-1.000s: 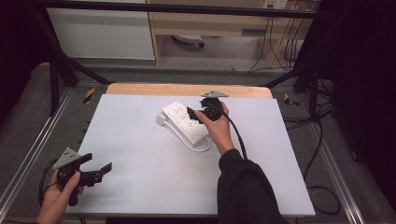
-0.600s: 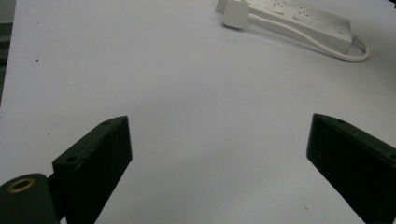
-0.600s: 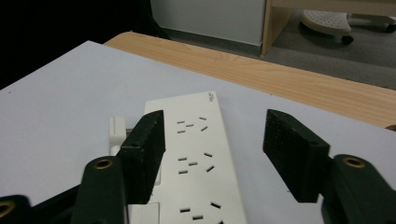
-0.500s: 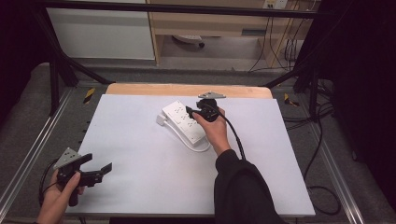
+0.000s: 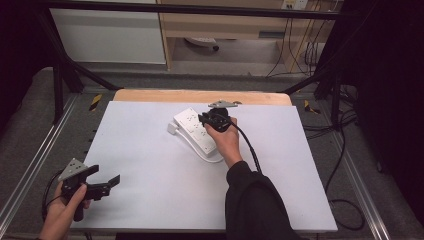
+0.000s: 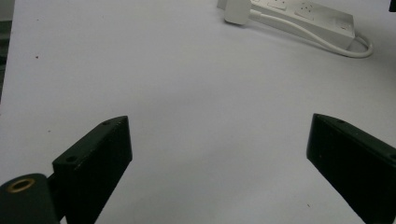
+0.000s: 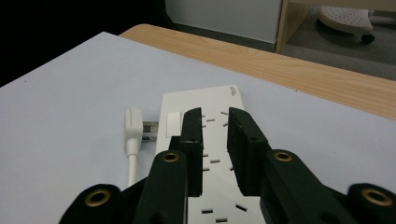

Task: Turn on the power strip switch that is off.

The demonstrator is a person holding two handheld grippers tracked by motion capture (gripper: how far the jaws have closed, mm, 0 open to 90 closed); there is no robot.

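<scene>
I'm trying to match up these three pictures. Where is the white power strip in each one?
High view: the power strip lies near the table's far middle, under the right tongs.
Left gripper view: it sits at the top right, far off.
Right gripper view: it lies at bottom centre, beneath the nearly closed tongs.
Shared landmark: its white plug beside the strip.

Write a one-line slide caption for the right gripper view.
Right gripper, jaws narrowed to a slim gap, poised over a white power strip whose plug lies beside it on the table.
</scene>
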